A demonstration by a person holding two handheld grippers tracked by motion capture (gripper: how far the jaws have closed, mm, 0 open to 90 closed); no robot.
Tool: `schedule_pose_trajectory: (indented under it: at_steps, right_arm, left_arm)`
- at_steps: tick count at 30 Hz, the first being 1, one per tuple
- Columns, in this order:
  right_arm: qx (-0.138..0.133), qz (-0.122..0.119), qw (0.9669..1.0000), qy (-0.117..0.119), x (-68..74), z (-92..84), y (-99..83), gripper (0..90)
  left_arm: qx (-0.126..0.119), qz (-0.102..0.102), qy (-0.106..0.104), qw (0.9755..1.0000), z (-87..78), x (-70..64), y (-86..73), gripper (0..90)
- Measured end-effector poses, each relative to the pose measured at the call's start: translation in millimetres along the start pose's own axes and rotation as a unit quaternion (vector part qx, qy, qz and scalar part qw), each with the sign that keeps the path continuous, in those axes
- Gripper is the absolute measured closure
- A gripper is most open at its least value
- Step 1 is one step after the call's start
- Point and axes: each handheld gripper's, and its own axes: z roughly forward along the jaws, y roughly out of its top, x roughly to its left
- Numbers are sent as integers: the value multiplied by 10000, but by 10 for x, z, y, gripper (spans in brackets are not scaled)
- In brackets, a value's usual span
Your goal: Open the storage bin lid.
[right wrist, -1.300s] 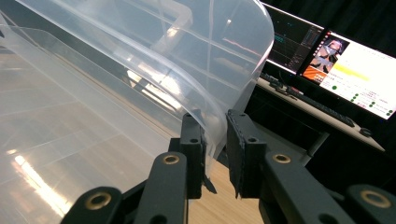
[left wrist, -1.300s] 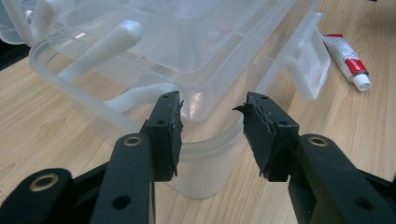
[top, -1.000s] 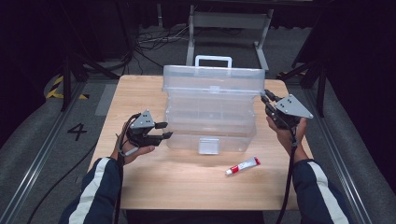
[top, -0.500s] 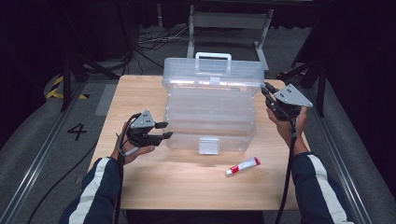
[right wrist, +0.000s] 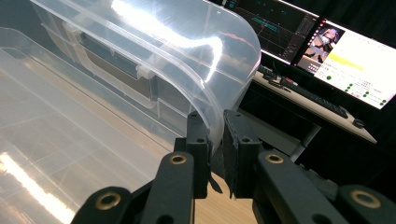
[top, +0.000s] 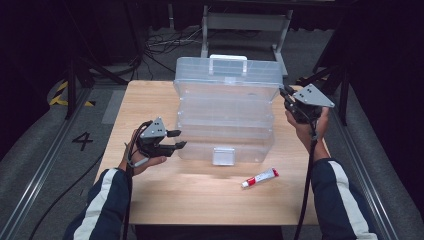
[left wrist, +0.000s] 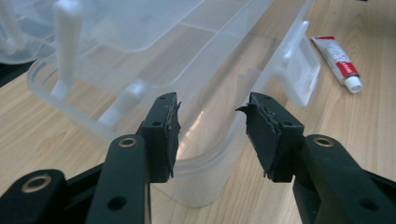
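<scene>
The red-and-white tube [left wrist: 337, 61] bears print seemingly too blurred to read.

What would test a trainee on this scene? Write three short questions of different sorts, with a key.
1. True or false: the right gripper is clamped on the lid.
2. The tube lies: A on the table, in front of the box; B inside the box; C between two jaws.
3. Fill in: the jaws of the left gripper stand ____, pressing on nothing.

Key: 1 true; 2 A; 3 open.
</scene>
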Motion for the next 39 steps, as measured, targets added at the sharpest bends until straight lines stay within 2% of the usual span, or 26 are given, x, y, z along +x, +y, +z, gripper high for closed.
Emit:
schedule_pose_trajectory:
  at_steps: [5, 7, 8, 10, 14, 17, 21, 28, 31, 33, 39]
  right_arm:
    - [21, 38, 10000, 16, -29, 32, 23, 818]
    - [22, 60, 10000, 23, -35, 46, 33, 820]
    - [32, 41, 10000, 4, -39, 59, 42, 822]
    - [33, 52, 10000, 0, -42, 67, 46, 824]
    - [38, 78, 10000, 9, -71, 103, 62, 827]
    - [51, 50, 10000, -1, -74, 112, 68, 829]
    - [46, 90, 9999, -36, -74, 124, 72, 830]
    - [37, 159, 9998, -100, -79, 160, 84, 833]
    - [24, 212, 9997, -71, -94, 172, 84, 832]
    - [29, 208, 9997, -79, -97, 177, 86, 833]
    - [44, 182, 9998, -120, -97, 195, 100, 836]
  left_arm:
    - [25, 163, -263, 9995, 116, -74, 93, 540]
    - [48, 169, -282, 9994, 139, -80, 102, 541]
    - [150, 217, -391, 9989, 203, -85, 124, 541]
    - [205, 256, -395, 9987, 236, -92, 139, 541]
    - [366, 387, -553, 9970, 340, -123, 183, 545]
    - [590, 472, -559, 9956, 408, -137, 201, 548]
    - [736, 457, -572, 9946, 472, -128, 198, 551]
    - [1139, 612, -526, 9902, 561, -118, 238, 582]
    - [1151, 675, -559, 9895, 593, -134, 251, 606]
    - [1255, 765, -584, 9874, 610, -144, 263, 617]
    - [1476, 808, -684, 9834, 644, -156, 295, 638]
